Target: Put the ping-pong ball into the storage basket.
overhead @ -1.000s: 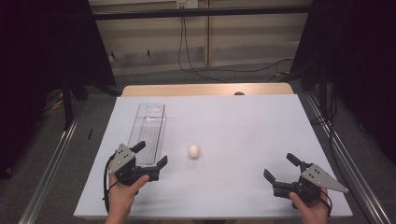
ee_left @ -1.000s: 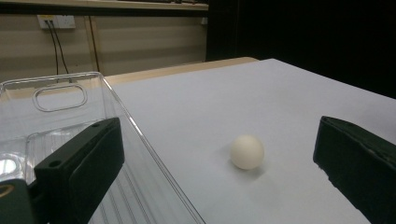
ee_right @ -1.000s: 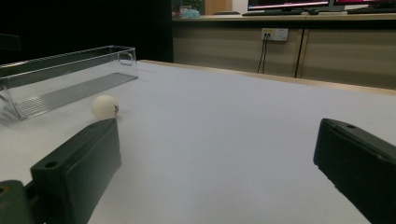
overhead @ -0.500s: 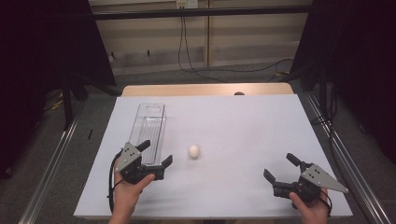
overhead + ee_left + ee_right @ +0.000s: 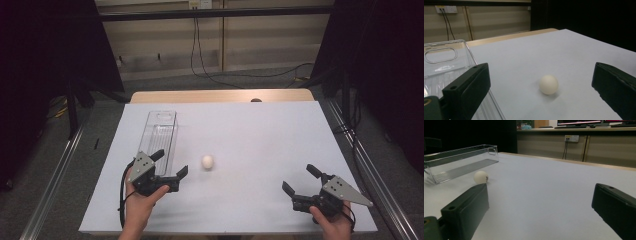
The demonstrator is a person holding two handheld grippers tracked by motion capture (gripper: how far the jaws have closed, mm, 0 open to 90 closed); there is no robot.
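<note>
While both jaws gape, the left gripper (image 5: 169,163) faces a smooth, matte white ball (image 5: 207,161) beside a clear ribbed plastic bin (image 5: 161,131).

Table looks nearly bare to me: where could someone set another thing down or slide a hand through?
Most of the white table is free: the whole stretch between the ball and the right gripper, and the far half beside the clear bin. The tight corner is near left, where the left gripper, open, sits between bin and ball.
</note>
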